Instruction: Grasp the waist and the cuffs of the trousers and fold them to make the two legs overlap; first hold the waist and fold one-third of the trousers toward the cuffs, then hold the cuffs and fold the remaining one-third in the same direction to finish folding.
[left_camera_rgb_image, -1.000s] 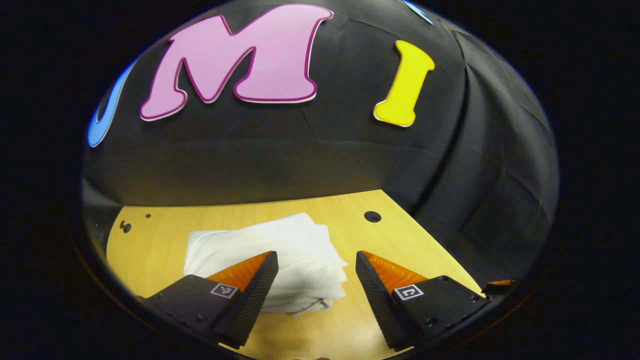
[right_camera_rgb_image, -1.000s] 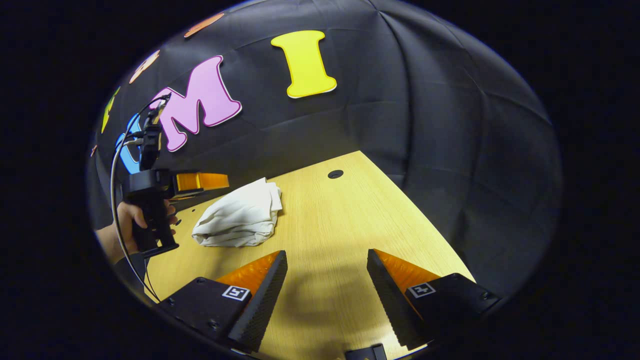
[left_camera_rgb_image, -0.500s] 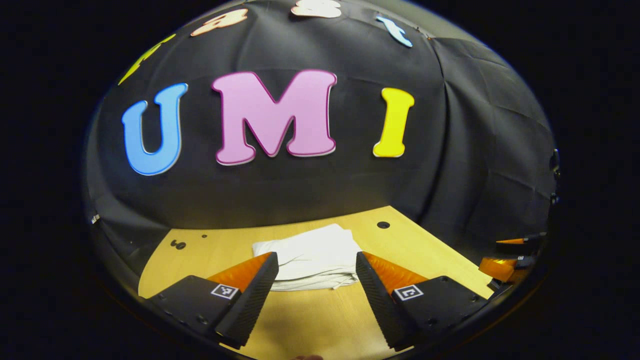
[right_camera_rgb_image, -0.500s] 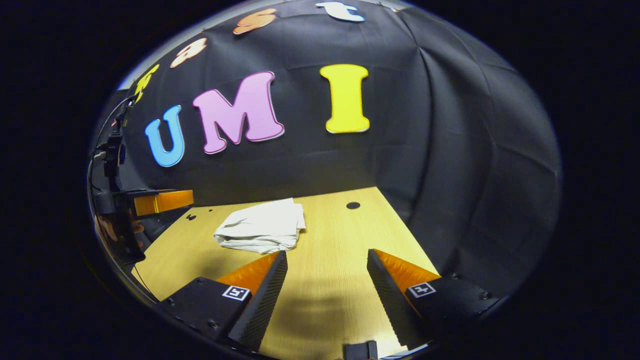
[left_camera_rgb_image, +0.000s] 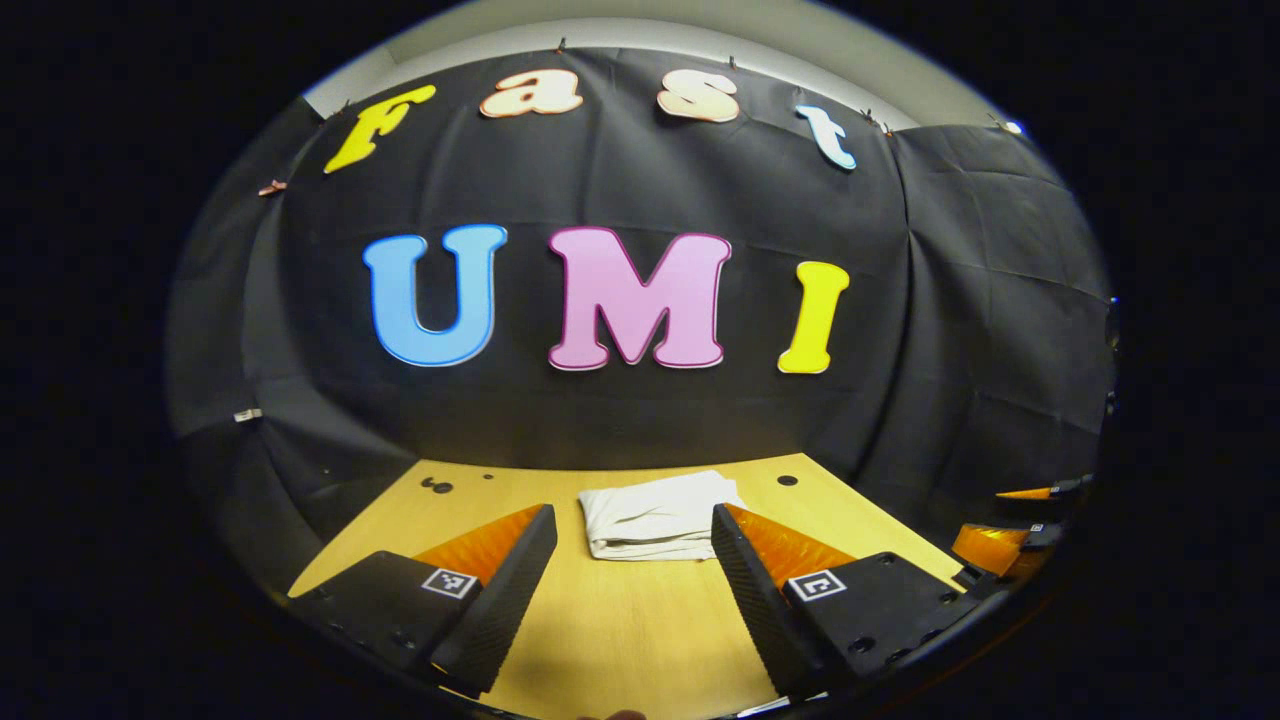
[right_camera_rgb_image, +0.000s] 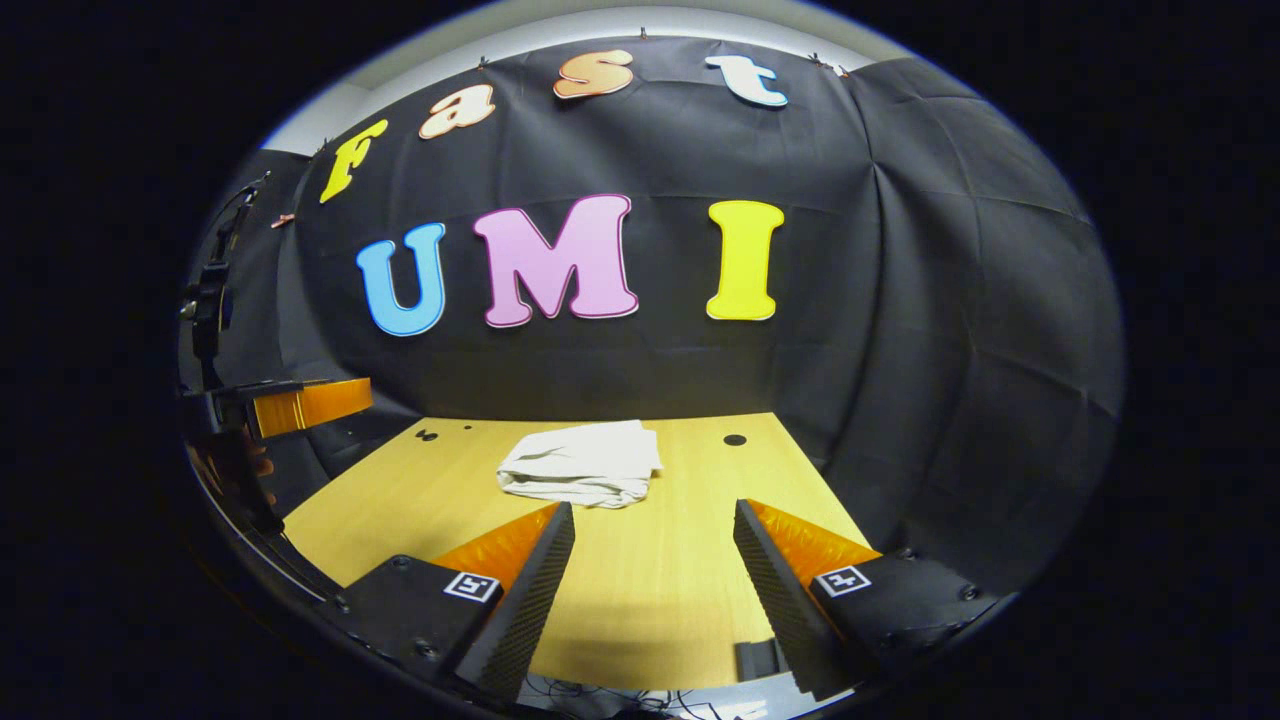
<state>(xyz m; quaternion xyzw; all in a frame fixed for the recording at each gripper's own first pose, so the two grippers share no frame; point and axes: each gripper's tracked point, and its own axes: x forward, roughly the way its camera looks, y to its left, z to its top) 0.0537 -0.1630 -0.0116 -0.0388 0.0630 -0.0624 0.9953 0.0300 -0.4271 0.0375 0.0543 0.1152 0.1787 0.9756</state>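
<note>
1. Trousers (left_camera_rgb_image: 657, 514) lie as a small white folded bundle at the far end of the counter (left_camera_rgb_image: 620, 620), in the lower centre of the left gripper view, close under the black wall. In the right gripper view we see the same bundle (right_camera_rgb_image: 581, 462) a little left of centre, well apart from both tongs.

2. Compared with one second ago, we have pulled both hands back and up. Then the bundle was large between the fingers of the left tongs (left_camera_rgb_image: 633, 590); now it looks small and far, and much more of the wall is in view.

3. The left tongs are wide apart and hold nothing. The right tongs (right_camera_rgb_image: 653, 590) are also wide apart and hold nothing; between their fingers we see only bare counter.

4. At the left edge of the right gripper view the left tongs (right_camera_rgb_image: 300, 402) hang above the counter's left side, not touching the cloth.

5. We judge that the folding is finished: the bundle looks compact, with layers stacked, and nobody holds it. The layers at the near edge look a little uneven, but we cannot tell exactly how well the legs overlap.
</note>
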